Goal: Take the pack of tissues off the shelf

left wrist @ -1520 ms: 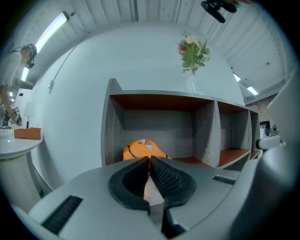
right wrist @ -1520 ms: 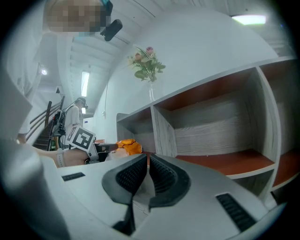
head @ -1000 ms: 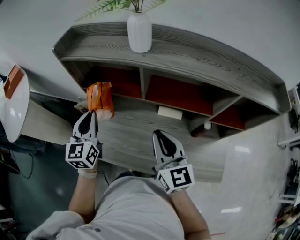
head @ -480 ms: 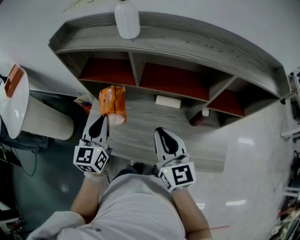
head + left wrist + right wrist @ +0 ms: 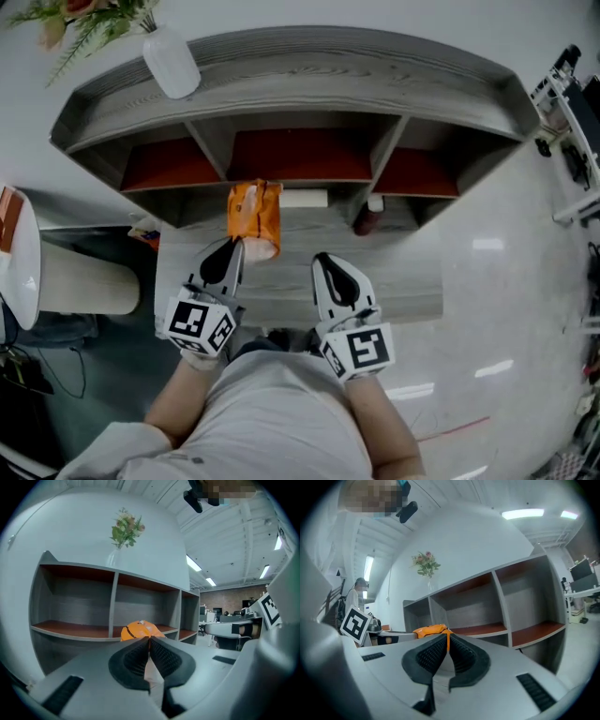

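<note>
So the pack of tissues (image 5: 254,218), the orange one, is already out of the shelf (image 5: 281,80). It's held up just in front of the middle compartment, clear of it. It's pinched by one thin edge in the fingers of the left gripper (image 5: 236,246), which are pressed nearly flat together on that edge. In the left gripper view the pack is seen bulging out right past the tips.

The right gripper (image 5: 324,261) is held beside it, also in front of the middle compartment. Its fingers are pressed together with nothing caught in them, and the pack isn't touched by it.

On the shelf's lower board, a small white box (image 5: 303,199) is seen just right of the pack, and a dark bottle-looking thing (image 5: 367,217) is seen by the right compartment. A white vase (image 5: 172,73) with greenery (image 5: 89,23) is seen on the shelf top, toward its left end.
</note>
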The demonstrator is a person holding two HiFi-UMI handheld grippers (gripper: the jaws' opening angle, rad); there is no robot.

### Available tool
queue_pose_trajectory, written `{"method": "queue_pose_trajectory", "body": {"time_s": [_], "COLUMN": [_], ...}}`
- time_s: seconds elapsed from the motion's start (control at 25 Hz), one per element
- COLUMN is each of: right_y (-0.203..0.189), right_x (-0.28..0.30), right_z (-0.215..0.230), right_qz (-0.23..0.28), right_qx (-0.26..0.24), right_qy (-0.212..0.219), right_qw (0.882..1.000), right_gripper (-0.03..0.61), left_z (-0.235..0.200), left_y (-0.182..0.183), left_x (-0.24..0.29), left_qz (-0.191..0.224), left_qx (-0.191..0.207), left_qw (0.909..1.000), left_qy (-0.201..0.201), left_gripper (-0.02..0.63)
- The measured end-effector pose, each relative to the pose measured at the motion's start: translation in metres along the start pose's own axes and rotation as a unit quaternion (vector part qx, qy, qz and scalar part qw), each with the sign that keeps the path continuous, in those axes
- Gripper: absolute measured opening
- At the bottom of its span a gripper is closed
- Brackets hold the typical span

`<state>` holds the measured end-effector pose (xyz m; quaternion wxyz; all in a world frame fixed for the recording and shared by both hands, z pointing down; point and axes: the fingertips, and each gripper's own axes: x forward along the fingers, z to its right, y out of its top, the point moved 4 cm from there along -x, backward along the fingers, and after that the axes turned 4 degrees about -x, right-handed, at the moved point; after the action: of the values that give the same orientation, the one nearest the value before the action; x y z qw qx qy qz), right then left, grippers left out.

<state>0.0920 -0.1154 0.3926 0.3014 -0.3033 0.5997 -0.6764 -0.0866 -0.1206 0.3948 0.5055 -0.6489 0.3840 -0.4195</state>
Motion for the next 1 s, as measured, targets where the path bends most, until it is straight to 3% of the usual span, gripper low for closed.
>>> {"method": "queue_pose_trajectory", "body": {"time_s": [0.44, 1.0], "right_y": [0.007, 0.010], "right_x": [-0.034, -0.046], "right_z": [0.044, 0.057], "right_qz": [0.020, 0.022], "right_qx": [0.006, 0.000], "right_qy": [-0.117, -0.179], "right_qw": [0.993, 0.984], "right_gripper": [0.026, 0.026], "left_z": [0.051, 0.078], "left_y": [0.008, 0.013], "left_x": [0.056, 0.076], "left_qz": [-0.006, -0.011], "left_qx": [0.015, 0.021], "left_qw": [0.9913, 0.9782], "left_qy": [-0.130, -0.206], "left_gripper": [0.019, 0.018]}}
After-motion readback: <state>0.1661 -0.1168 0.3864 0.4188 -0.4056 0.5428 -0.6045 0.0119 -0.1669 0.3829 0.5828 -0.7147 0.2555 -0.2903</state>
